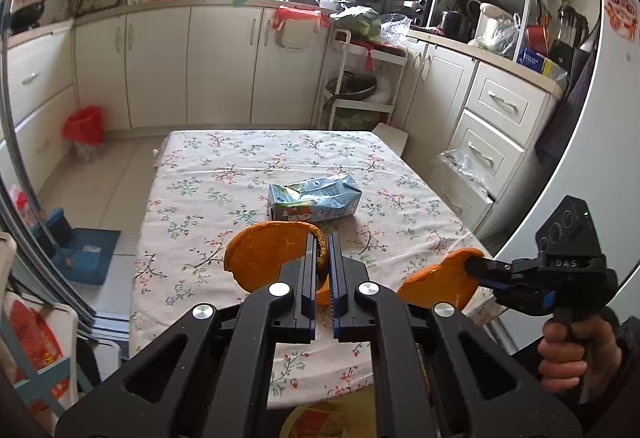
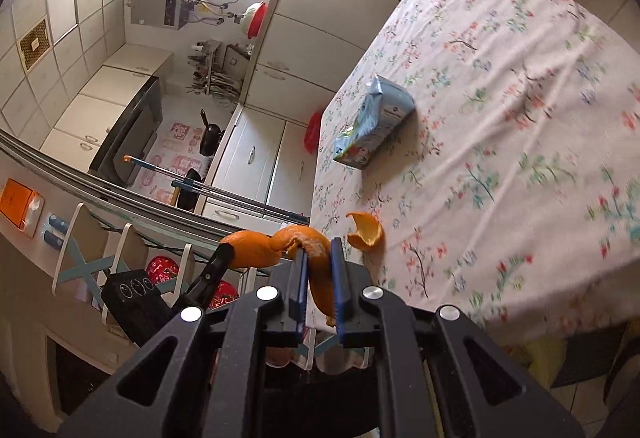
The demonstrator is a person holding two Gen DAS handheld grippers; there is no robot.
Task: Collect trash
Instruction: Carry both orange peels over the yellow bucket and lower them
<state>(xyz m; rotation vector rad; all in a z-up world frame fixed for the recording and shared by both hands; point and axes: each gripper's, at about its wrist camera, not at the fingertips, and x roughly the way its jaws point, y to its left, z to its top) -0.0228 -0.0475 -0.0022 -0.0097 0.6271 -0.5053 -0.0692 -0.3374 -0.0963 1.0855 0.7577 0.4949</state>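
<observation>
Two orange peels [image 1: 264,254] were gripped, one per gripper's fingers, while one third peel [image 2: 366,232] and one carton [image 1: 316,200] were left on the counter [image 1: 224,174].

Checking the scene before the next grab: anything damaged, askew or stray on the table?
Yes. The blue drink carton lies dented on its side on the tablecloth. One loose orange peel sits curled near the table's edge, apart from the peels in the grippers.

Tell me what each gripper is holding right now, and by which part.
Each holds an orange peel. The left gripper pinches the edge of a broad peel piece. The right gripper clamps a curled peel strip across its middle.
</observation>
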